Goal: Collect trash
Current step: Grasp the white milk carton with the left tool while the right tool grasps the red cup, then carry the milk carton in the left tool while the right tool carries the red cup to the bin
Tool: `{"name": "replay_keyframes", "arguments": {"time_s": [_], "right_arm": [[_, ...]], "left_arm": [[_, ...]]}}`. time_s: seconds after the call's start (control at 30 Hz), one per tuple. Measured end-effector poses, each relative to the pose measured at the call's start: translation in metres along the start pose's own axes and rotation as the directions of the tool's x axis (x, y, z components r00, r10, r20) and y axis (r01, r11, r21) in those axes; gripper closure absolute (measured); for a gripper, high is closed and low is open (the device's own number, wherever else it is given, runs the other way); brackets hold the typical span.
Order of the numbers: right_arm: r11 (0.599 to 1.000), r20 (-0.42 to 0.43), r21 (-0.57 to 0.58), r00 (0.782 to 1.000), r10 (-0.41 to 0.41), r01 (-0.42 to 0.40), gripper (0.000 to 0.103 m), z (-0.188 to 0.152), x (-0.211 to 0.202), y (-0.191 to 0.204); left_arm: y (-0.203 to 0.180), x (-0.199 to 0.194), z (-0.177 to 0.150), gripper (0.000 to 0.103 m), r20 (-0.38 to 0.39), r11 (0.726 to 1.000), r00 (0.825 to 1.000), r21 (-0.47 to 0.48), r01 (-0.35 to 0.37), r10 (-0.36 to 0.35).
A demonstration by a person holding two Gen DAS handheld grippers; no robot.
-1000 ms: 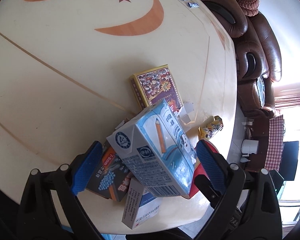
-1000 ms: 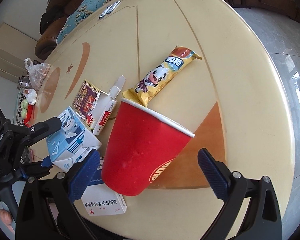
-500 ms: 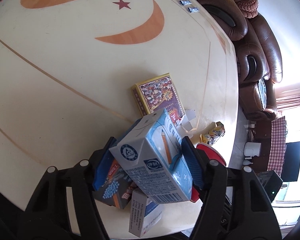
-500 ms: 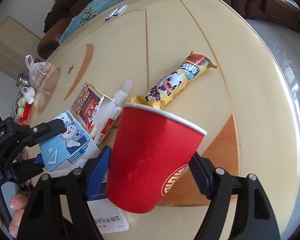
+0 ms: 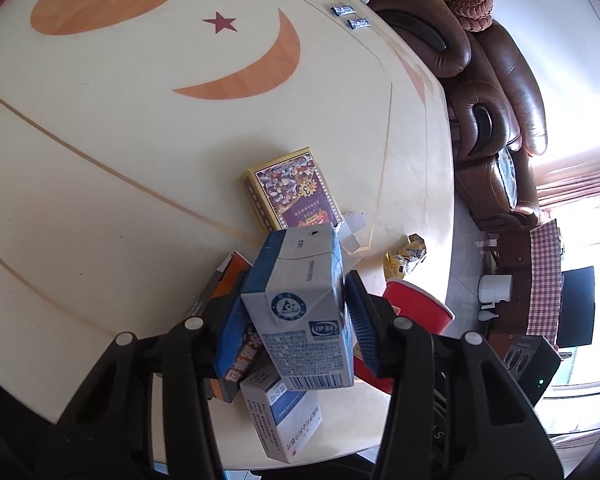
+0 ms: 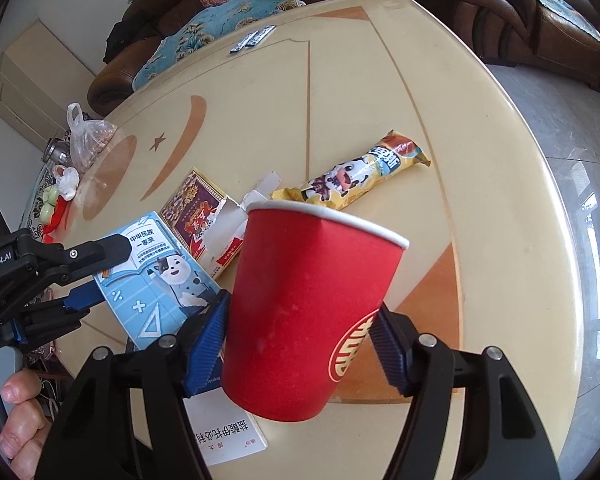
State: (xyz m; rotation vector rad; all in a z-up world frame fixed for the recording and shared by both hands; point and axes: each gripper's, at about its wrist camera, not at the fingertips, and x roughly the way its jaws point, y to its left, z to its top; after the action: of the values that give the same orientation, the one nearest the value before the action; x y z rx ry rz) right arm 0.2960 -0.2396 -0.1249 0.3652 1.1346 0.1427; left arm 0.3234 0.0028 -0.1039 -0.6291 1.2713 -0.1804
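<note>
Trash here is light and easy to squash: left gripper (image 5: 294, 330) fingers squeeze the milk carton (image 5: 300, 312) by its sides, right gripper (image 6: 300, 344) fingers hug the red paper cup (image 6: 304, 312) low down.

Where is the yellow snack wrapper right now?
In the right wrist view, the yellow snack wrapper lies flat on the table, just beyond the rim of the red cup and right of the torn white box.

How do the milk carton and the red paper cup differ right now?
The milk carton is a blue-and-white box with printed cartoon art; the red paper cup is round, tapered, plain red with a white rim. The carton sits in the left tongs, the cup in the right tongs. Both are clamped between blue pads, above the table.
</note>
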Motion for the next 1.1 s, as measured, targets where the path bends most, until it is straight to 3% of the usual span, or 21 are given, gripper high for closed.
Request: {"name": "replay_keyframes", "arguments": {"time_s": [0.73,1.1], "right_arm": [[0.996,0.112,-0.053,0.992,-0.065,0.071,0.038,0.000,-0.058,-0.014],[0.986,0.176,-0.124,0.980,-0.092,0.115,0.038,-0.012,-0.105,0.003]], "left_arm": [[-0.032,-0.044,-0.014,0.061,0.127,0.985,0.992,0.171,-0.033,0.012],[-0.049,-0.096,-0.039,0.061,0.230,0.943,0.973,0.315,-0.105,0.032]]}}
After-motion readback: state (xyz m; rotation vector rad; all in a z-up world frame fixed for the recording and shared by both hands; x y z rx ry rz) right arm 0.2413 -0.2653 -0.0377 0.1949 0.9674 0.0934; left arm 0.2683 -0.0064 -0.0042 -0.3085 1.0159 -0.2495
